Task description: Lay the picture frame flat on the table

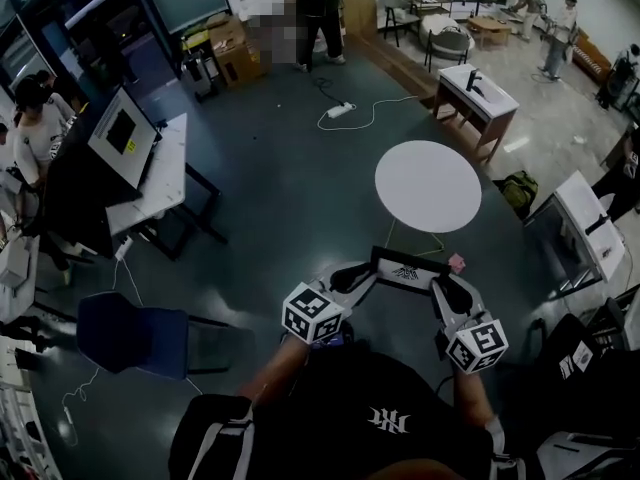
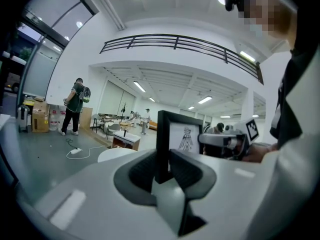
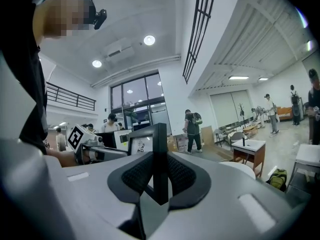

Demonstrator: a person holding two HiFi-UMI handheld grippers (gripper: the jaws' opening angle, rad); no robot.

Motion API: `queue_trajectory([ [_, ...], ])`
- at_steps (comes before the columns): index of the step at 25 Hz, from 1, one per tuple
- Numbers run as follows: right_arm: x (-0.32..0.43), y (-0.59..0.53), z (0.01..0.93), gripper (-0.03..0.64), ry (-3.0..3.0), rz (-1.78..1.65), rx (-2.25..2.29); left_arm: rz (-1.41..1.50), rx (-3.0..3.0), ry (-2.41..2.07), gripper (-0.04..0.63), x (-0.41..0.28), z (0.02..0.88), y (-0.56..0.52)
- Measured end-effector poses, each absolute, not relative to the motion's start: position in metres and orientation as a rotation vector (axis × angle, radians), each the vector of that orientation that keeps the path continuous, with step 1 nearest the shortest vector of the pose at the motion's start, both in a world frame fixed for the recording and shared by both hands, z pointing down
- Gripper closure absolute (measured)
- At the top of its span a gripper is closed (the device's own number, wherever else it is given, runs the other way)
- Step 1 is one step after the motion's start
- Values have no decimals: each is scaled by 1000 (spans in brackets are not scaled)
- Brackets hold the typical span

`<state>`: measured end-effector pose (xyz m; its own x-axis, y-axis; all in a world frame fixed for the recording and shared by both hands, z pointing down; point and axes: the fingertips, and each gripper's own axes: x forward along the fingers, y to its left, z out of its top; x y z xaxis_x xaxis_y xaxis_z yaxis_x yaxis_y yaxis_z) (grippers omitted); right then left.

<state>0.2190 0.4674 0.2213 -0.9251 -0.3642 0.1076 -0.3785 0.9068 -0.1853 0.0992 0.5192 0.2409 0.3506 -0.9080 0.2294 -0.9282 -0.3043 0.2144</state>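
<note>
In the head view, lower centre: black picture frame (image 1: 408,271) carried in the air, clamped at its left edge by the left gripper (image 1: 365,276) and at its right edge by the right gripper (image 1: 445,290), with the round white table (image 1: 428,185) above it in the picture, apart from it, and dark floor underneath. In the left gripper view, centre: jaws closed on the frame's dark border (image 2: 162,144), the frame upright, its printed figure to the right. In the right gripper view, centre: jaws likewise pinched on a narrow strip of border (image 3: 159,149), with the left gripper (image 3: 95,151) at middle left. Likely trouble from here: thin edge grips on both sides, so a slip or an uneven tilt could twist the frame out of one pair of pads; releasing short of the tabletop would probably drop it to the floor; setting it down corner-first near the rim might tip it off.
</note>
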Motion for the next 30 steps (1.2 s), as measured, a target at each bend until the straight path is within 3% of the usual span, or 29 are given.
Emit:
queue_trajectory([
  [23, 93, 304, 257, 538, -3004, 368, 513, 96, 2236, -1681, 518, -21, 273, 371],
  [30, 57, 174, 244, 540, -3000, 372, 447, 101, 2197, -1697, 518, -55, 261, 243],
])
